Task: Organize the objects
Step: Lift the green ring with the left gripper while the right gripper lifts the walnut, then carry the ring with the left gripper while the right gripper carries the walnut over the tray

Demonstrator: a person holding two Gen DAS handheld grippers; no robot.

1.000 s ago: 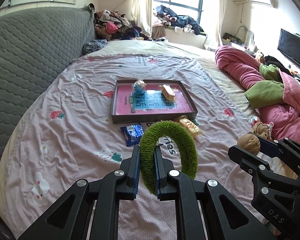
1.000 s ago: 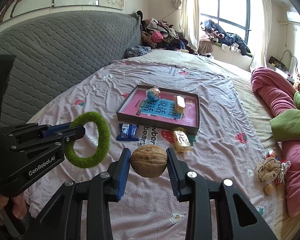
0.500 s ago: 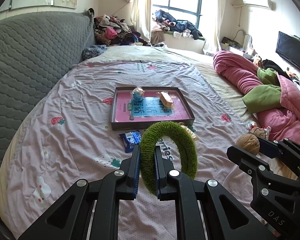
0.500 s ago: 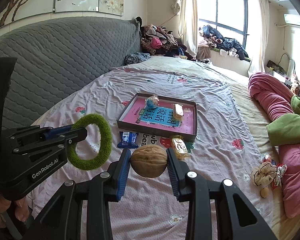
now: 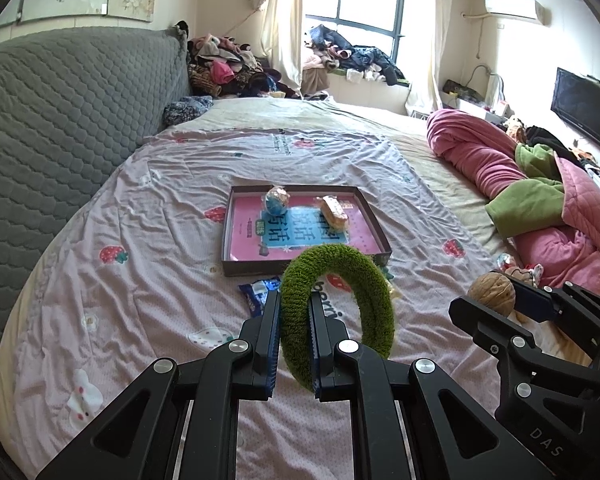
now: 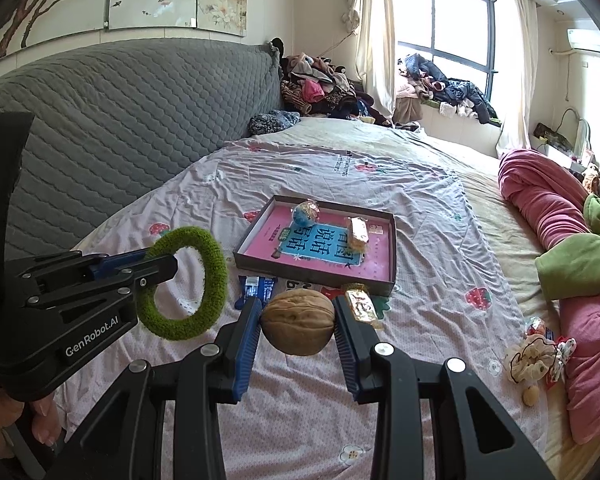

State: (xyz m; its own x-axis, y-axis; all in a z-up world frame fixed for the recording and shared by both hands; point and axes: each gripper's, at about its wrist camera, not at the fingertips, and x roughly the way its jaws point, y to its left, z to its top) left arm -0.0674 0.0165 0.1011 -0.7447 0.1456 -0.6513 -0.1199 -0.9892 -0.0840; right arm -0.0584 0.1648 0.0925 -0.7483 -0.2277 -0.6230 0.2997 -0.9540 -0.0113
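Looking across a wide bed [image 5: 148, 248] spread with a pale strawberry-print sheet, I take the shallow brown tray [image 5: 374, 224] at its middle as my landmark. Inside the tray a round blue wrapped sweet [image 5: 277, 201] and a small wrapped cake [image 5: 333, 211] already lie on its pink lining. Just in front of the tray, on the sheet, rest a blue snack packet [image 6: 256, 289] and a golden wrapped sweet [image 6: 362, 305].

Nearer me than the tray, both tools hang above the sheet. My left gripper [image 5: 294, 336] is clamped on a fuzzy green ring [image 5: 340, 292], pinching one side of the hoop so it stands on edge. My right gripper [image 6: 297, 322] is clenched on a walnut [image 6: 298, 321], squeezed end to end between the blue pads.

I judge the step in hand is carrying both into the tray. To do it well, I would bring each one low over a bare patch of lining, clear of the two snacks, and release the walnut gently so it does not roll.
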